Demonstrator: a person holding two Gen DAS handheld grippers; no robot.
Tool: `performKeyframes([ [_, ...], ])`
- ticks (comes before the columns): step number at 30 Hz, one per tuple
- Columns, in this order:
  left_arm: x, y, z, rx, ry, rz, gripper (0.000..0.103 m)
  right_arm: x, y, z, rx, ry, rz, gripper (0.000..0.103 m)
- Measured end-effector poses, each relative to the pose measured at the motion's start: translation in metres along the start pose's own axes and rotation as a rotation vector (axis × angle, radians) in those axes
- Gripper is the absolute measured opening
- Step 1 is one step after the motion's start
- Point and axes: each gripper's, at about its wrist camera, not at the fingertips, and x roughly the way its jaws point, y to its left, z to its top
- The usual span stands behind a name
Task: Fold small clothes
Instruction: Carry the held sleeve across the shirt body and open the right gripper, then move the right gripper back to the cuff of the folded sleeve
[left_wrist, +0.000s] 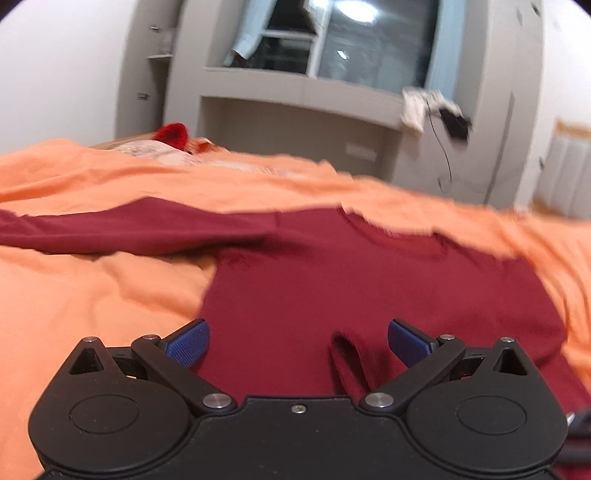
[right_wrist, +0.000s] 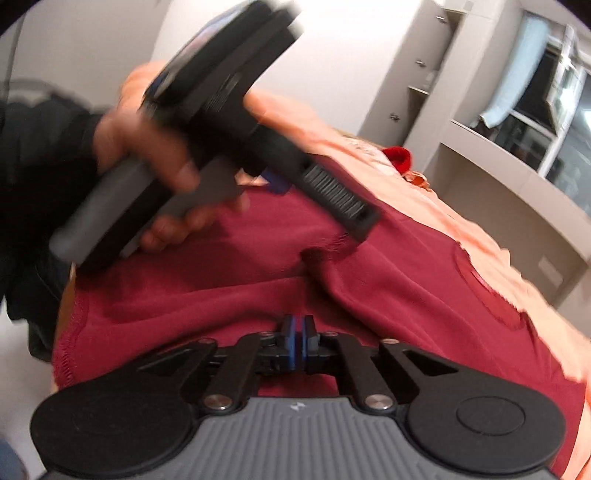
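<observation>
A dark red long-sleeved shirt (left_wrist: 351, 280) lies on an orange bedsheet (left_wrist: 92, 295), one sleeve (left_wrist: 110, 230) stretched out to the left and the other folded over its body. My left gripper (left_wrist: 298, 341) is open, its blue pads (left_wrist: 188, 341) spread just above the shirt's lower part. In the right wrist view the shirt (right_wrist: 406, 288) fills the middle, and my right gripper (right_wrist: 297, 341) is shut with its blue pads pressed together on a fold of the red fabric. The left gripper's body (right_wrist: 229, 110), held in a hand, hovers over the shirt's left side.
A red knitted item (left_wrist: 173, 133) and pale clothes (left_wrist: 162, 151) lie at the bed's far end. Grey built-in shelving (left_wrist: 295, 110) and a window (left_wrist: 351, 37) stand behind. A white cloth and a black device with a cable (left_wrist: 436, 110) hang on the shelf edge.
</observation>
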Motion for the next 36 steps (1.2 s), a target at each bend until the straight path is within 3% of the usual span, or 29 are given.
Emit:
performKeyframes([
  [1,0.004,-0.004,-0.002,0.030,0.023,0.020,0.103,-0.005,-0.004,-0.002,0.027,-0.005,-0.011,0.027],
  [7,0.010,-0.020,-0.016,0.158,0.070,0.072,0.103,-0.040,-0.041,-0.028,0.185,-0.035,-0.182,0.068],
  [12,0.006,-0.030,-0.028,0.242,0.070,0.089,0.102,-0.051,-0.104,-0.066,0.493,-0.026,-0.365,0.077],
  [17,0.005,-0.031,-0.029,0.245,0.072,0.091,0.102,-0.047,-0.168,-0.106,0.831,-0.017,-0.460,0.075],
  [20,0.004,-0.031,-0.030,0.244,0.071,0.086,0.102,-0.042,-0.194,-0.128,0.985,-0.040,-0.442,0.068],
  [21,0.003,-0.031,-0.030,0.246,0.070,0.085,0.102,-0.041,-0.199,-0.134,1.028,-0.050,-0.432,0.060],
  [23,0.002,-0.031,-0.030,0.250,0.069,0.079,0.102,-0.036,-0.209,-0.145,1.092,-0.051,-0.423,0.034],
  [24,0.002,-0.030,-0.030,0.250,0.069,0.074,0.102,-0.036,-0.214,-0.150,1.104,-0.039,-0.423,0.016],
  [25,0.002,-0.029,-0.030,0.251,0.070,0.068,0.102,-0.036,-0.213,-0.152,1.104,-0.023,-0.436,0.011],
  [32,-0.006,-0.028,-0.035,0.282,0.066,0.029,0.102,-0.040,-0.212,-0.143,0.997,0.021,-0.494,0.008],
  [36,-0.011,-0.029,-0.039,0.313,0.049,0.014,0.102,-0.036,-0.212,-0.140,0.960,0.063,-0.510,0.016],
])
